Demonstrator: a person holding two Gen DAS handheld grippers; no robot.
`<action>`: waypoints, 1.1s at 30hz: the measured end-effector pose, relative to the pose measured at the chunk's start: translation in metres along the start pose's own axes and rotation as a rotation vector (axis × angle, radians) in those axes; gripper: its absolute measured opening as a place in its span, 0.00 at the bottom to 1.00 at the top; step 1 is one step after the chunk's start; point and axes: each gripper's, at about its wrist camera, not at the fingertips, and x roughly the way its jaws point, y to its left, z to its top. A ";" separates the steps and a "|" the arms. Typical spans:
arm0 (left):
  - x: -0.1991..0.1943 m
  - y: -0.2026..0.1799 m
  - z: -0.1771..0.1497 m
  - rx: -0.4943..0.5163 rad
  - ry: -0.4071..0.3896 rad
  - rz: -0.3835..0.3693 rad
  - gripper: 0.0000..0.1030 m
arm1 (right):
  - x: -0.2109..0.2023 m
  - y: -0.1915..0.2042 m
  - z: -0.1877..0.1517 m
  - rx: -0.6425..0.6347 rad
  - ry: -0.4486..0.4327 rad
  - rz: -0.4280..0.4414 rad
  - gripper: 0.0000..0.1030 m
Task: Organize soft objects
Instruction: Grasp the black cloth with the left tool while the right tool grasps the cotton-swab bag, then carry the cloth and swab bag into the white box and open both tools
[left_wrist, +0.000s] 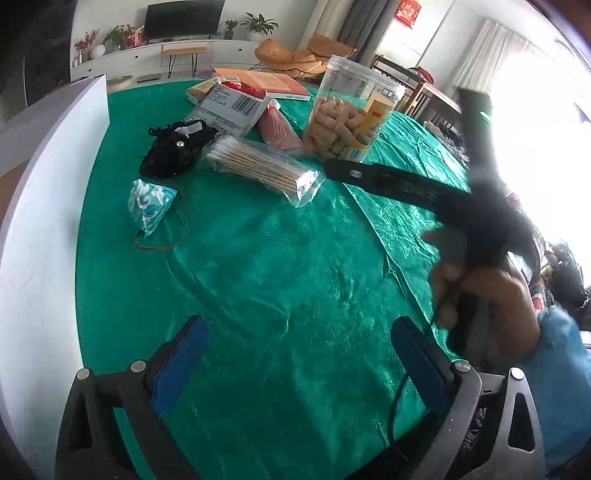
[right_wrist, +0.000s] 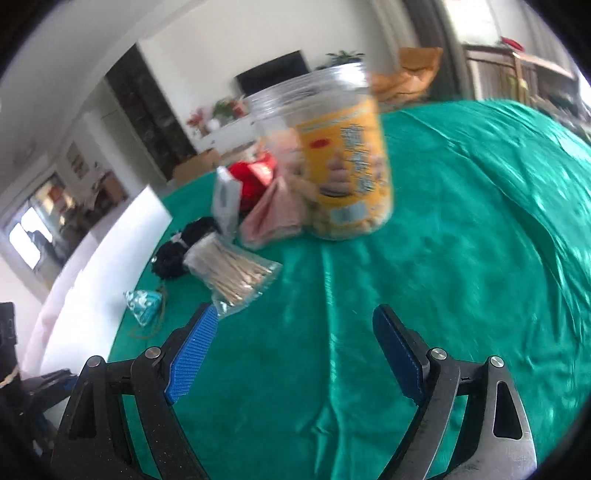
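Both grippers' fingers (left_wrist: 181, 365) (right_wrist: 192, 354) spread, empty; black pouch (left_wrist: 173, 151), upper left, looks soft, light: pinch mid-body.

Television (left_wrist: 183, 17) on white sideboard (left_wrist: 155, 55), bright window (left_wrist: 546, 110).

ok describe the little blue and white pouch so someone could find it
On the green satin tablecloth, look along its left edge by the white board. The small teal-and-white patterned fabric pouch lies there alone, nearer than the black lacy bundle, trailing a thin brown cord.
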 end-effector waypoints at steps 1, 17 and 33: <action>-0.002 -0.001 0.000 -0.004 0.001 -0.004 0.96 | 0.018 0.010 0.011 -0.039 0.053 0.023 0.86; 0.009 0.032 0.157 0.087 0.058 0.220 0.96 | 0.013 -0.026 -0.023 0.027 0.263 -0.042 0.43; 0.147 0.090 0.198 0.041 0.298 0.315 0.60 | -0.010 -0.165 0.062 0.125 0.251 -0.265 0.72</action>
